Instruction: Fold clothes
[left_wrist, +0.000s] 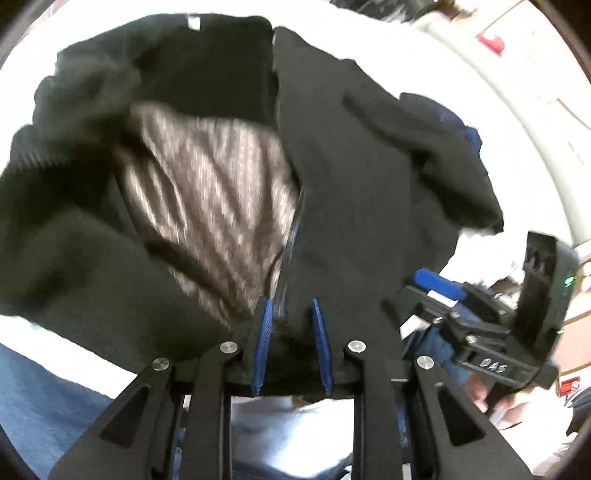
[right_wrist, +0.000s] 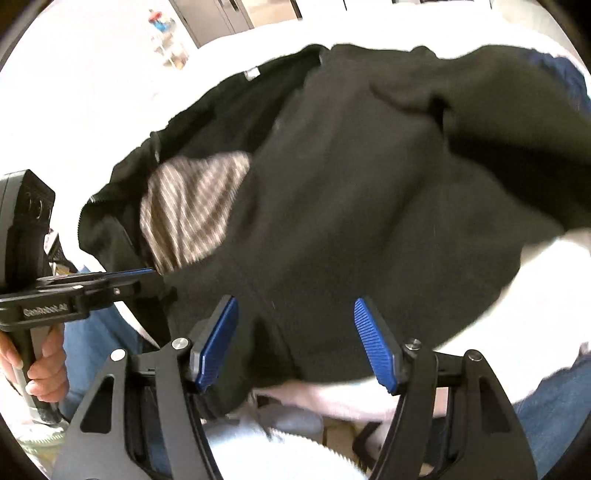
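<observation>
A black zip jacket (left_wrist: 369, 184) with a brown striped lining (left_wrist: 207, 184) lies spread on a white surface (left_wrist: 33, 332). My left gripper (left_wrist: 292, 317) is shut on the jacket's near hem beside the zipper, with cloth bunched between its blue pads. In the right wrist view the same jacket (right_wrist: 369, 203) fills the middle. My right gripper (right_wrist: 295, 302) stands wide open over the jacket's near edge, and cloth lies between its fingers without being pinched. The left tool's thin blue pad (right_wrist: 129, 273) shows at the left, clamped on the hem.
A blue garment (left_wrist: 472, 136) peeks out from under the jacket's far right side. A hand (right_wrist: 40, 365) holds the left tool's handle. Blue jeans (left_wrist: 37, 398) show below the near edge. Grey cabinets (right_wrist: 218, 18) stand beyond the white surface.
</observation>
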